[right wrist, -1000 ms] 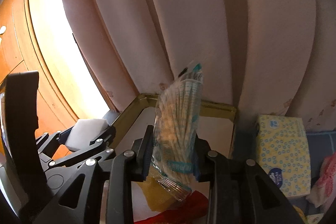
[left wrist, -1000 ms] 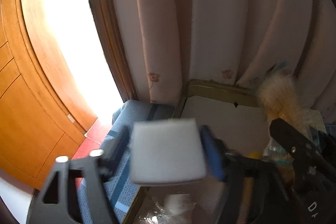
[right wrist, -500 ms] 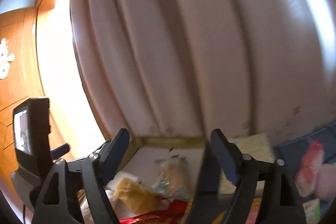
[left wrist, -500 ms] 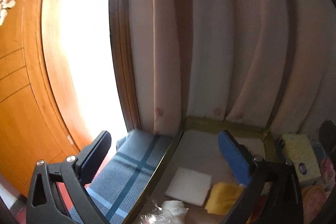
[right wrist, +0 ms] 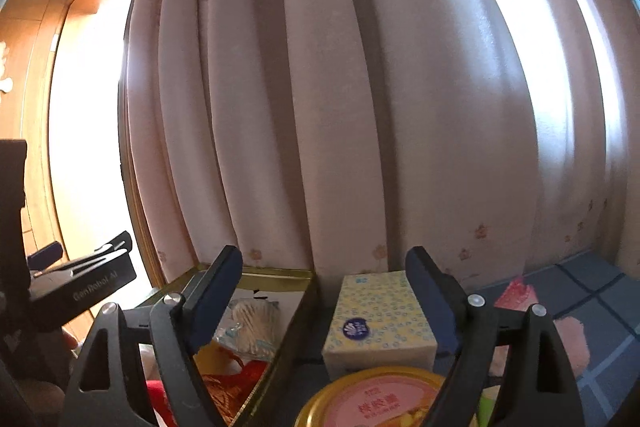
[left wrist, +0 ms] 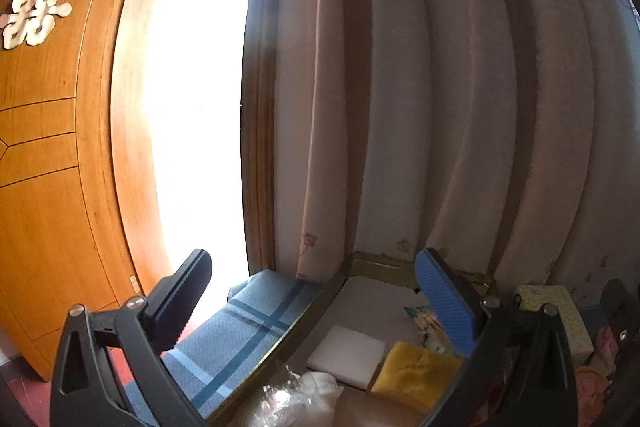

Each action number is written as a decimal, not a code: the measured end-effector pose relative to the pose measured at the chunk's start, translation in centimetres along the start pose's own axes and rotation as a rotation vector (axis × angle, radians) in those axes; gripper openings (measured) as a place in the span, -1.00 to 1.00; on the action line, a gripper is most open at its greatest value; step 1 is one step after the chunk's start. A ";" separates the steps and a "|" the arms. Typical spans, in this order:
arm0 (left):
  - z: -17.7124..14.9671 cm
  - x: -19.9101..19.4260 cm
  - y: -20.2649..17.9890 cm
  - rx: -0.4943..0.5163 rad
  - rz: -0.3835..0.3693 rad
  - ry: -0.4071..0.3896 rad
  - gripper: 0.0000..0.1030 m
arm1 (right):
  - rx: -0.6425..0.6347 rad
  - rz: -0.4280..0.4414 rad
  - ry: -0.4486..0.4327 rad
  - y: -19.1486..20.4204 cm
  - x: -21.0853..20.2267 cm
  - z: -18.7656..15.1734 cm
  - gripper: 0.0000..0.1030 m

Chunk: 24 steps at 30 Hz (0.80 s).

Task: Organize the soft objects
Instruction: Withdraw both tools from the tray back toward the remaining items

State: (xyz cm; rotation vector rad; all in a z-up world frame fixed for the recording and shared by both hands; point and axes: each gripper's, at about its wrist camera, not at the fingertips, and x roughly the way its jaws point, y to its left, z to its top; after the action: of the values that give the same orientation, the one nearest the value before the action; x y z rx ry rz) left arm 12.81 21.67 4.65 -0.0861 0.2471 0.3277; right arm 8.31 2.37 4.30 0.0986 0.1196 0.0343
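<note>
Since a second ago: both held items are out of my jaws and lying in the gold-rimmed tray (left wrist: 384, 263).
Left gripper (left wrist: 316, 291): I see its jaws spread wide with nothing between them; they were just opening.
White sponge (left wrist: 347, 355): it was clamped in my left jaws a second ago; it lies flat on the tray floor, touching the yellow sponge (left wrist: 414, 373) on its right.
Right gripper (right wrist: 324, 299): I see it open and empty, its jaws just widening.
Bag of cotton swabs (right wrist: 250, 323): earlier pinched upright in my right jaws; it rests inside the tray near the back wall.
Tissue pack (right wrist: 378, 319): yellow and white, standing on the blue checked cloth (right wrist: 592, 291) just right of the tray, seen between my right fingers but untouched.
Round pink lid (right wrist: 372, 403): cut off by the bottom edge, in front of the tissue pack.
Hard to make out: a clear crinkled bag (left wrist: 292, 403) at the tray's near end, its contents unclear; red and gold items (right wrist: 224, 387) are half hidden behind my right gripper's left finger; a pink soft thing (right wrist: 568, 339) on the cloth is partly hidden.
Backdrop: pale curtain (right wrist: 320, 107) behind everything.
</note>
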 end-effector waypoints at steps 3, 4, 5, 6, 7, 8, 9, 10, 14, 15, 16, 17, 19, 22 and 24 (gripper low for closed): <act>-0.5 -1.0 -0.4 0.009 0.006 -0.004 1.00 | -0.023 -0.007 -0.015 0.0 -0.3 -0.3 0.66; -0.8 -1.4 -0.5 0.007 0.002 -0.004 0.99 | -0.028 -0.009 -0.013 -0.1 -0.3 -0.4 0.66; -1.0 -1.8 -0.6 0.007 -0.005 -0.007 0.99 | -0.031 -0.010 -0.009 -0.2 -0.4 -0.3 0.66; -1.2 -2.3 -0.7 0.008 -0.003 -0.019 0.99 | -0.032 -0.012 -0.008 -0.2 -0.4 -0.4 0.66; -1.3 -2.7 -0.9 0.005 0.005 -0.033 0.99 | -0.033 -0.014 -0.011 -0.3 -0.5 -0.5 0.66; -1.5 -3.2 -0.9 0.003 0.007 -0.041 1.00 | -0.035 -0.020 -0.015 -0.3 -0.7 -0.5 0.66; -1.7 -3.5 -1.0 0.002 0.004 -0.042 0.99 | -0.037 -0.025 -0.020 -0.4 -0.9 -0.5 0.66; -1.9 -3.6 -1.2 0.006 -0.003 -0.036 0.99 | -0.039 -0.030 -0.026 -0.5 -1.2 -0.8 0.66; -2.6 -4.0 -2.4 0.065 -0.002 -0.035 1.00 | -0.045 -0.038 -0.022 -0.9 -2.0 -1.0 0.66; -2.7 -4.2 -2.7 0.076 -0.004 -0.038 0.99 | -0.047 -0.042 -0.017 -1.0 -2.1 -1.0 0.66; -2.9 -4.4 -2.9 0.085 -0.011 -0.039 1.00 | -0.045 -0.045 -0.014 -1.2 -2.2 -1.0 0.66; -3.1 -4.7 -3.1 0.095 -0.019 -0.040 0.99 | -0.041 -0.047 -0.014 -1.3 -2.4 -1.0 0.66; -3.5 -5.2 -3.6 0.115 -0.027 -0.043 0.99 | -0.032 -0.048 -0.011 -1.8 -2.7 -0.9 0.66; -4.4 -5.7 -4.2 0.127 -0.039 -0.021 0.99 | -0.030 -0.059 -0.007 -2.2 -3.1 -1.0 0.66; -4.7 -5.2 -4.1 0.102 -0.070 0.037 0.99 | -0.028 -0.064 -0.014 -2.6 -3.6 -0.9 0.66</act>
State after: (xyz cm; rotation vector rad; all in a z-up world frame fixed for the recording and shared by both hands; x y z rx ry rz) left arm 8.36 15.60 1.59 -0.0007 0.2961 0.2435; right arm 4.75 -0.29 3.52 0.0673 0.1081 -0.0287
